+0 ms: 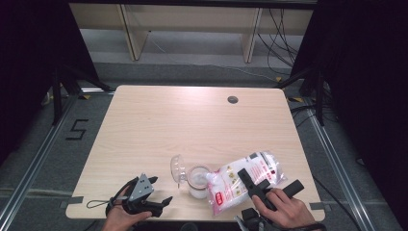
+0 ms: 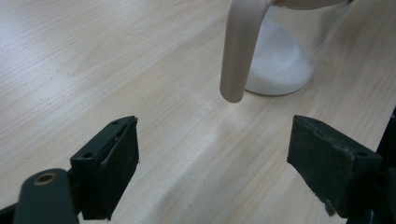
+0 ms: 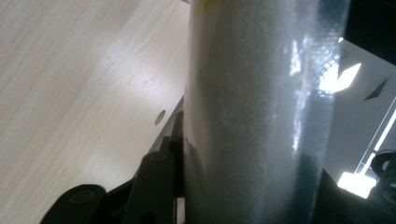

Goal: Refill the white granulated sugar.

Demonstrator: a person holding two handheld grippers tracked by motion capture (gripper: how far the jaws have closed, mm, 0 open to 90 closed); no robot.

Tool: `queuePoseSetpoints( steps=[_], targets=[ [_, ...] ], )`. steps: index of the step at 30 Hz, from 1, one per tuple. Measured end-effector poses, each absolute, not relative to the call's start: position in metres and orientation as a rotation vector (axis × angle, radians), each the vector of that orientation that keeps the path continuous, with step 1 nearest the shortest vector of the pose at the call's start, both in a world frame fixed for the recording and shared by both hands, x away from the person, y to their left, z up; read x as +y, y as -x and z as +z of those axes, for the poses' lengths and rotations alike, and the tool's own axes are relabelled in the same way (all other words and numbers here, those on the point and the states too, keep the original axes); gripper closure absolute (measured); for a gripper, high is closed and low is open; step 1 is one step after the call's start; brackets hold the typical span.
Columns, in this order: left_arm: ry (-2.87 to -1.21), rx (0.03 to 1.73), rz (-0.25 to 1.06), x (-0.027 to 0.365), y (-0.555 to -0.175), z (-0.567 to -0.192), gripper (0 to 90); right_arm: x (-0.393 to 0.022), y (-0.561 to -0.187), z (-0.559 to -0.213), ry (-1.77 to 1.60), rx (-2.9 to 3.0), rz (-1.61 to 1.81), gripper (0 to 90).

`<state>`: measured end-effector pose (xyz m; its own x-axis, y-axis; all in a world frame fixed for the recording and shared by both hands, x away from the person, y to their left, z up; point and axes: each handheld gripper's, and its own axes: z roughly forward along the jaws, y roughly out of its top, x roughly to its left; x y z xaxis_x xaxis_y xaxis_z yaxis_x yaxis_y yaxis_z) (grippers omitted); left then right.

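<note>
Tipping the bag (image 1: 245,180) toward the jar (image 1: 197,181), the right gripper (image 1: 260,185) clamps it at the middle so the corner hangs over the open mouth. Left gripper (image 1: 156,195) waits beside the jar, jaws wide, holding nothing, near the table (image 1: 192,120) edge.

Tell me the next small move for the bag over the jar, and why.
Probably tip the bag a little steeper over the jar. The right gripper is shut on the bag, whose corner sits at the jar's mouth, and white granules already lie in the jar's bottom with room above. The left gripper rests open beside the jar on the table, its lid hinged back.
</note>
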<state>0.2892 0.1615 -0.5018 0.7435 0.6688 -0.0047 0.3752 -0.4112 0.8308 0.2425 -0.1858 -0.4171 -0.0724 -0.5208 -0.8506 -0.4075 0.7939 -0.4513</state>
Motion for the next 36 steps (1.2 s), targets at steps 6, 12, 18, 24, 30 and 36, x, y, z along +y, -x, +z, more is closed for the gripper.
queuePoseSetpoints(
  steps=[6, 12, 18, 24, 30, 36],
  targets=[
    [-2.046, 0.787, 0.414, 0.1614, -0.2891, -0.5017, 16.2, -0.1860, -0.2425, -0.4168, 0.733, 1.694, -0.108, 68.9],
    [-2.041, 0.787, 0.416, 0.1612, -0.2891, -0.5020, 16.2, -0.1860, -0.2425, -0.4160, 0.734, 1.696, -0.106, 68.9],
    [-2.037, 0.788, 0.419, 0.1611, -0.2891, -0.5021, 16.2, -0.1860, -0.2426, -0.4164, 0.732, 1.696, -0.104, 69.0],
    [-2.043, 0.787, 0.417, 0.1613, -0.2891, -0.5019, 16.2, -0.1859, -0.2425, -0.4160, 0.734, 1.696, -0.106, 69.0],
    [-2.046, 0.787, 0.414, 0.1614, -0.2891, -0.5016, 16.2, -0.1861, -0.2427, -0.4162, 0.733, 1.696, -0.106, 69.0],
    [-2.038, 0.786, 0.418, 0.1610, -0.2890, -0.5022, 16.2, -0.1861, -0.2426, -0.4160, 0.734, 1.696, -0.109, 69.1]
  ],
)
